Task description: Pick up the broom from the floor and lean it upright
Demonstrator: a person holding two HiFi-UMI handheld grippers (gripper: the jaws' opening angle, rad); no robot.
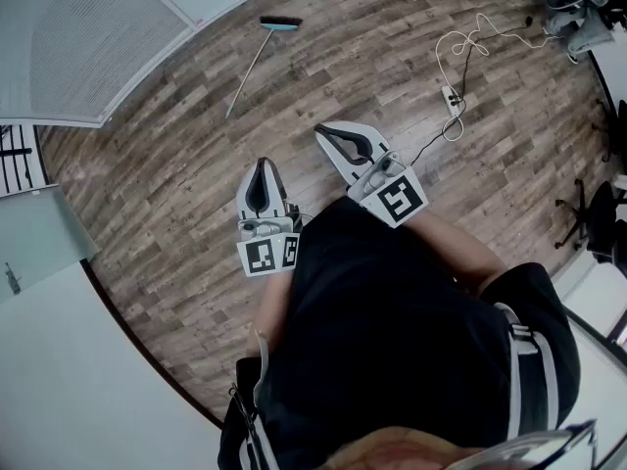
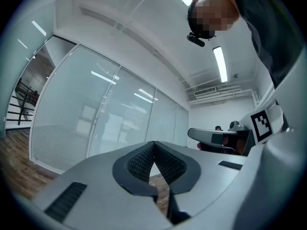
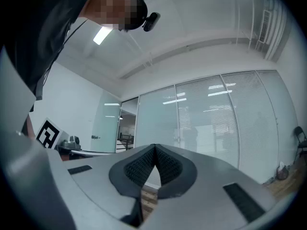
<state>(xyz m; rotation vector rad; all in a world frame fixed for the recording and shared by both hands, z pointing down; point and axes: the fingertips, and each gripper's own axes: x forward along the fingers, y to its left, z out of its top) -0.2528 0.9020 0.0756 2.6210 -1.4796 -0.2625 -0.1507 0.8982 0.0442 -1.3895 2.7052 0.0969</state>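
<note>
Wood-plank floor [image 1: 362,57]: a teal-headed, thin-handled broom [image 1: 250,67] lies well ahead of the left gripper [image 1: 261,167] and right gripper [image 1: 326,132], both closed and empty; best to approach and open one over mid-handle.

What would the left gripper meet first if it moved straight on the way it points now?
Probably the frosted glass partition wall; nothing nearer shows past the shut left gripper, though depth is unclear.

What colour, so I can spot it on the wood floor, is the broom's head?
Teal with a dark edge; the broom head shows best in the head view.
</note>
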